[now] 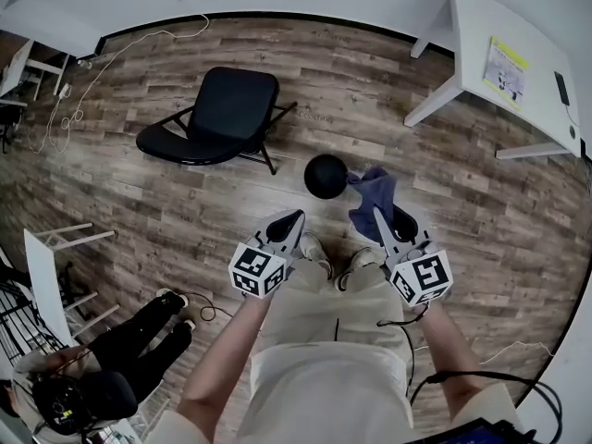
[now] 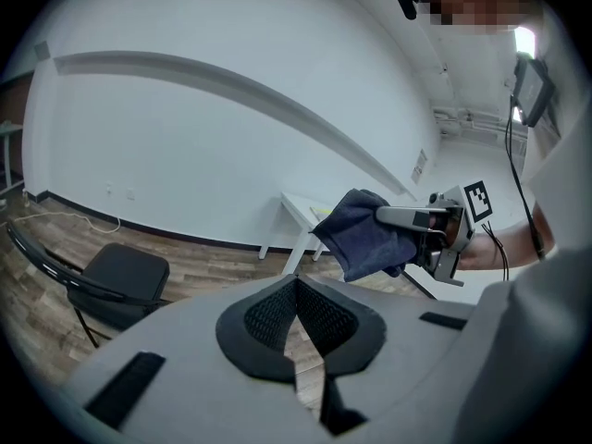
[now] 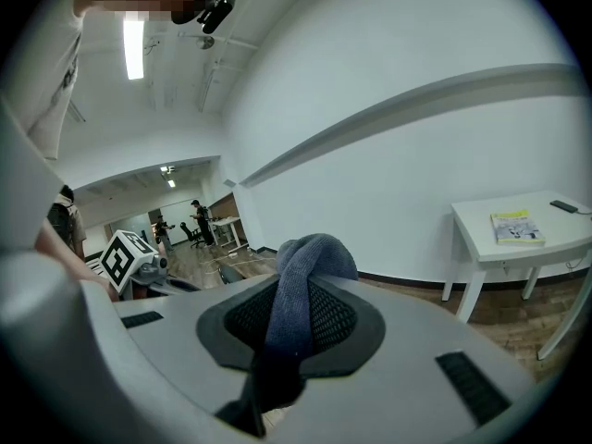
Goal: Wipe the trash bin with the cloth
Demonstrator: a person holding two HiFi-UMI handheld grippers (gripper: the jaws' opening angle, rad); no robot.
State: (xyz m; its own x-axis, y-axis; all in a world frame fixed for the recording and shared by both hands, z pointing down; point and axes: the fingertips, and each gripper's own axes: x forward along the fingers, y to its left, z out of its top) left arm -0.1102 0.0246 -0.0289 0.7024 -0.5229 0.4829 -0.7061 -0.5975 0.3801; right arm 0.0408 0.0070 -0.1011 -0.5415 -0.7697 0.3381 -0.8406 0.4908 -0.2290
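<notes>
Approach step, wiping not begun: cloth (image 1: 375,191) clamped in right gripper (image 1: 374,215), bunched past jaws; left gripper (image 1: 292,220) closed on nothing. On floor, trash bin (image 1: 326,176) sits just far of both, between them, untouched. Next: lower cloth onto bin rim, left free to steady bin.

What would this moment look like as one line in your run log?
left claw: shut, empty | right claw: shut on blue cloth | black bin: on floor, in front of person

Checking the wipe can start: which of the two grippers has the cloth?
The right gripper: its jaws pinch the blue cloth. The left gripper is shut on nothing.
</notes>
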